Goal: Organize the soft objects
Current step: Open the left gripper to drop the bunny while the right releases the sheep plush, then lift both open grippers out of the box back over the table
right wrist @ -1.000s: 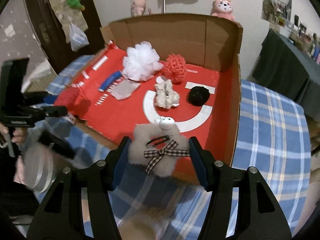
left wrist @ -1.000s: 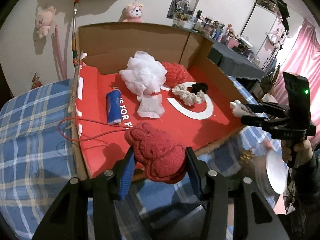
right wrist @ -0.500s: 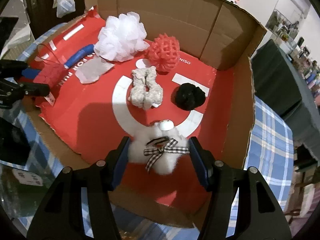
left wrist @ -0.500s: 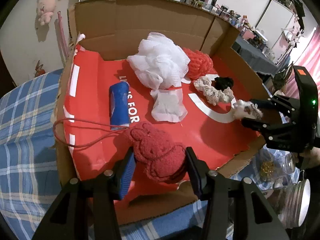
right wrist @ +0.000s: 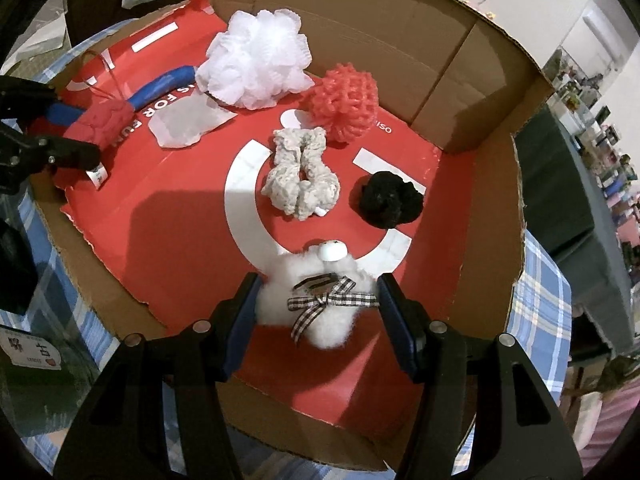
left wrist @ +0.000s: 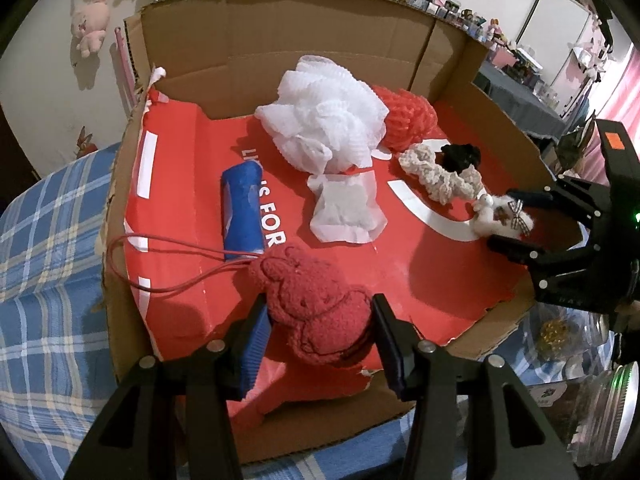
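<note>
My left gripper [left wrist: 318,320] is shut on a red fuzzy plush [left wrist: 316,306] with a red cord, held over the near left part of the red floor of a cardboard box [left wrist: 320,60]. My right gripper [right wrist: 318,304] is shut on a white fluffy toy with a checked bow [right wrist: 316,300], over the box's near right part. The same white toy [left wrist: 500,220] and right gripper [left wrist: 502,222] show at the right of the left wrist view. Inside the box lie a white mesh puff [right wrist: 256,64], a red mesh puff [right wrist: 346,100], a cream scrunchie [right wrist: 300,176], a black scrunchie [right wrist: 390,200], a blue roll [left wrist: 242,210] and a white pad [left wrist: 346,208].
The box sits on a blue plaid cloth [left wrist: 48,240]. Glass jars with metal lids [left wrist: 600,412] stand beside the box's near right corner. The box's tall back wall [right wrist: 360,12] and right wall [right wrist: 492,208] bound the floor. Pink plush toys [left wrist: 90,20] hang on the wall behind.
Both grippers have come forward and down from outside the box's front edge to over its red floor, each still holding its toy. In the last half second they barely moved.
</note>
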Motion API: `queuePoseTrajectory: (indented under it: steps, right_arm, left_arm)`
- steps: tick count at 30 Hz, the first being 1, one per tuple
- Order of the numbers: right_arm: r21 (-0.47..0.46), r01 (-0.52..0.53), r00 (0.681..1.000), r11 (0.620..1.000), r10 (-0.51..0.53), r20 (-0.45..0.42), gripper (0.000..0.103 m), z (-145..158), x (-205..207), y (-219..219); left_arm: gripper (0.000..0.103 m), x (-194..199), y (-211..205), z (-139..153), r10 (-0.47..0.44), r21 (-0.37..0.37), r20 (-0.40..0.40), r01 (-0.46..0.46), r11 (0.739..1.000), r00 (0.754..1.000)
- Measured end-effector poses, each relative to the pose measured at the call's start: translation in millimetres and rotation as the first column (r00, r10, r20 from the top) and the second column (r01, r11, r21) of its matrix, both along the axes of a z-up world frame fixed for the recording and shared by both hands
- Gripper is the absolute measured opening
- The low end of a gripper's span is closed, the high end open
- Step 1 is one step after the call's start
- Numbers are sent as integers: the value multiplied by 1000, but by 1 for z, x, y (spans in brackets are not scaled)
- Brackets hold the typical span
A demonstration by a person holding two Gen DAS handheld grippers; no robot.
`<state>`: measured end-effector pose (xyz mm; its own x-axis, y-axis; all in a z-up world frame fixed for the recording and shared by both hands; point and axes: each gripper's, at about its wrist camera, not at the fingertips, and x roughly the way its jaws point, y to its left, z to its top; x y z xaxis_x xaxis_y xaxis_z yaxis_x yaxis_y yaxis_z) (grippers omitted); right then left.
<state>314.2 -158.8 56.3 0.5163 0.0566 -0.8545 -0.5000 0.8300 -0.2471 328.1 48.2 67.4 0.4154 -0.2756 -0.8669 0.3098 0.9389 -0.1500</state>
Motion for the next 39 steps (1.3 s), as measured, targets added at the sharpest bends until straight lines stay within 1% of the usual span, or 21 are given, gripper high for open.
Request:
queuePoseTrajectory:
  steps: [11, 13, 14, 15, 18, 21, 22, 23, 24, 25, 27, 29, 31, 33, 36, 37, 39]
  right_arm:
    - [-17, 9, 1000, 1000, -10, -6, 58, -2, 5, 3]
    - [-19, 11, 1000, 1000, -11, -7, 59, -2, 4, 3]
    - [-21, 13, 1000, 1000, -13, -6, 64, -2, 5, 4]
    - [-21, 15, 1000, 1000, -15, -5, 66, -1, 5, 4]
    - [-14, 17, 1000, 1000, -17, 3, 66, 2, 2, 3]
    - [2, 26, 1000, 1000, -26, 8, 66, 8, -1, 1]
    - [4, 28, 999, 1000, -28, 15, 66, 11, -3, 1]
    - [7, 30, 999, 1000, -31, 27, 66, 16, -5, 0]
    - [18, 34, 999, 999, -35, 39, 66, 22, -9, -1]
    - [31, 39, 998, 999, -41, 46, 67, 28, -12, -2]
    - [63, 47, 996, 997, -51, 68, 72, 42, -19, -6]
    - [90, 51, 993, 995, -60, 103, 73, 58, -29, -8]
    - [117, 53, 989, 992, -69, 131, 73, 71, -40, -10]
    - [160, 54, 983, 986, -80, 163, 80, 88, -55, -13]
    - [212, 52, 971, 976, -99, 217, 85, 110, -82, -16]
    - [225, 49, 967, 973, -103, 232, 87, 117, -91, -16]
    - [257, 44, 958, 965, -114, 264, 91, 130, -113, -18]
  left_arm:
    - [55, 1, -3, 0, -3, 8, -5, 3, 1000, 1000]
    - [59, 1, -4, -1, -3, 8, -5, 3, 1000, 1000]
    - [60, 1, -4, 0, -6, 4, -3, 6, 1000, 1000]
    - [63, 0, -4, 0, -7, 2, -2, 7, 1000, 1000]
    - [67, -3, -6, 2, -11, 3, 11, 11, 1000, 1000]
    - [69, -8, -5, 8, -7, 0, 28, 7, 1000, 1000]
    - [72, -10, -5, 11, -6, 0, 35, 6, 1000, 999]
    - [76, -13, -4, 15, 0, 4, 50, 0, 1000, 999]
    - [84, -17, -3, 20, 9, 9, 68, -10, 1000, 998]
    - [86, -21, -2, 26, 18, 9, 90, -19, 1000, 996]
    - [87, -31, 2, 39, 25, -6, 128, -24, 1000, 991]
    - [88, -44, 6, 53, 40, -21, 168, -37, 999, 985]
    - [93, -57, 9, 67, 55, -36, 210, -48, 998, 976]
    - [96, -74, 11, 82, 69, -49, 261, -58, 997, 963]
    - [100, -100, 16, 104, 90, -67, 337, -71, 995, 937]
    - [102, -109, 16, 110, 94, -71, 361, -73, 995, 928]
    - [103, -131, 14, 122, 104, -72, 418, -81, 994, 903]
